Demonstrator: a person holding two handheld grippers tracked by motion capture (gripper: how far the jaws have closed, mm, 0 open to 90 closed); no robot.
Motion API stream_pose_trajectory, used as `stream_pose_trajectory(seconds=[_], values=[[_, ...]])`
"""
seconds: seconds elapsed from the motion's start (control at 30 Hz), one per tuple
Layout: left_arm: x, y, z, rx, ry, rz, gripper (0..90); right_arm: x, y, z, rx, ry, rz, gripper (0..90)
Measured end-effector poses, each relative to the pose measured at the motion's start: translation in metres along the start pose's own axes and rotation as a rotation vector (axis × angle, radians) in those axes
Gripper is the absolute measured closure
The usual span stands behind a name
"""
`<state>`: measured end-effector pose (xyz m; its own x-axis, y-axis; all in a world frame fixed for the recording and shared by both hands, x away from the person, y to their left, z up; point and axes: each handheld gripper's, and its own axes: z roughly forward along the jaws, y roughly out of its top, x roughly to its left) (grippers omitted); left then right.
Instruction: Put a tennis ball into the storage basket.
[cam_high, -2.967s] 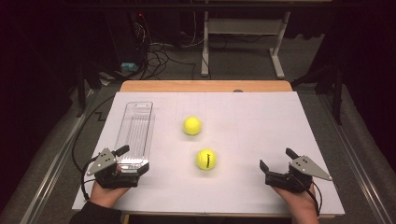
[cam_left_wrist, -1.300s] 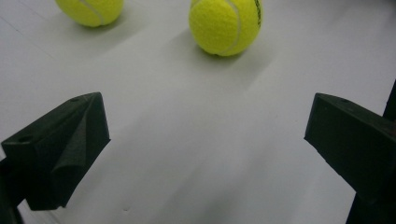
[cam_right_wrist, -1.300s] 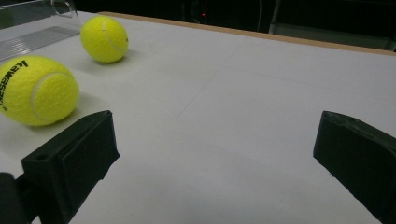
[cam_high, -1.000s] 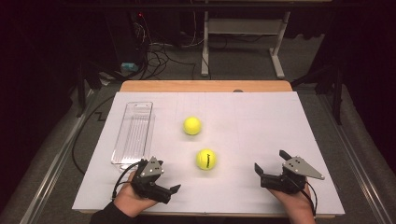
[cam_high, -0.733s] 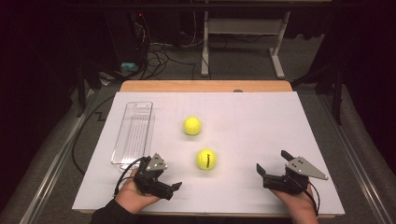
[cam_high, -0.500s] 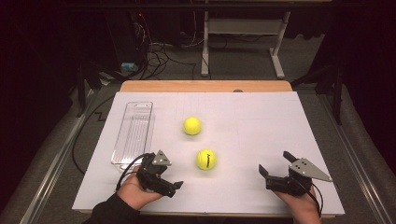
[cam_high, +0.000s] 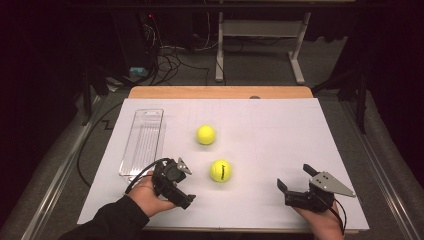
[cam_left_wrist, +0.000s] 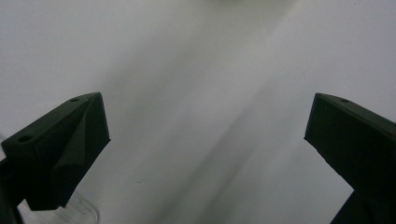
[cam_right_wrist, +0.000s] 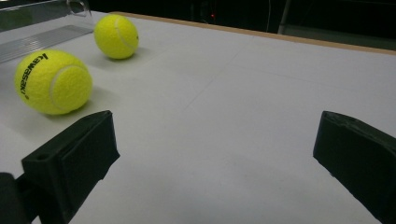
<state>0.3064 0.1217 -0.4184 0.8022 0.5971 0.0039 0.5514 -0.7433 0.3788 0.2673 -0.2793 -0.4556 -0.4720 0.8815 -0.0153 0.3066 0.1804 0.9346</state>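
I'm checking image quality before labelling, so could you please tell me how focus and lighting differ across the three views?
High view: evenly lit white table sheet, dark surroundings, soft focus. Left gripper view: blurred, with grey shadow bands across the sheet. Right gripper view: sharp on the near yellow tennis ball, which casts a soft shadow.

Near tennis ball (cam_high: 220, 170): yellow-green, pale seam, black lettering. Far tennis ball (cam_high: 205, 134): same yellow-green, pale seam. Tray (cam_high: 143, 141): clear, ribbed floor. Table (cam_high: 280, 135): white sheet, tan wood rim. Both grippers: black jaws.
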Motion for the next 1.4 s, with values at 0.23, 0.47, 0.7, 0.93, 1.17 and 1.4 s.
stream_pose_trajectory(seconds=[0.23, 0.47, 0.7, 0.93, 1.17, 1.4], values=[[0.002, 0.008, 0.0, 0.076, -0.025, 0.021, 0.6, 0.002, -0.001, 0.001, 0.005, 0.008, -0.006, 0.0], [0.003, 0.018, 0.001, 0.147, -0.047, 0.056, 0.6, 0.002, -0.002, 0.001, 0.011, 0.011, -0.005, 0.0], [0.005, 0.031, 0.001, 0.192, -0.069, 0.078, 0.6, 0.003, -0.002, 0.002, 0.015, 0.018, -0.009, 0.0], [0.007, 0.049, -0.002, 0.233, -0.092, 0.1, 0.5, 0.003, -0.003, 0.003, 0.015, 0.019, -0.008, 0.0], [0.003, 0.069, -0.002, 0.234, -0.095, 0.125, 0.5, 0.003, -0.003, 0.002, 0.015, 0.02, -0.005, 0.0], [-0.002, 0.084, 0.003, 0.227, -0.101, 0.142, 0.5, 0.002, -0.003, 0.002, 0.014, 0.019, -0.005, 0.0]])
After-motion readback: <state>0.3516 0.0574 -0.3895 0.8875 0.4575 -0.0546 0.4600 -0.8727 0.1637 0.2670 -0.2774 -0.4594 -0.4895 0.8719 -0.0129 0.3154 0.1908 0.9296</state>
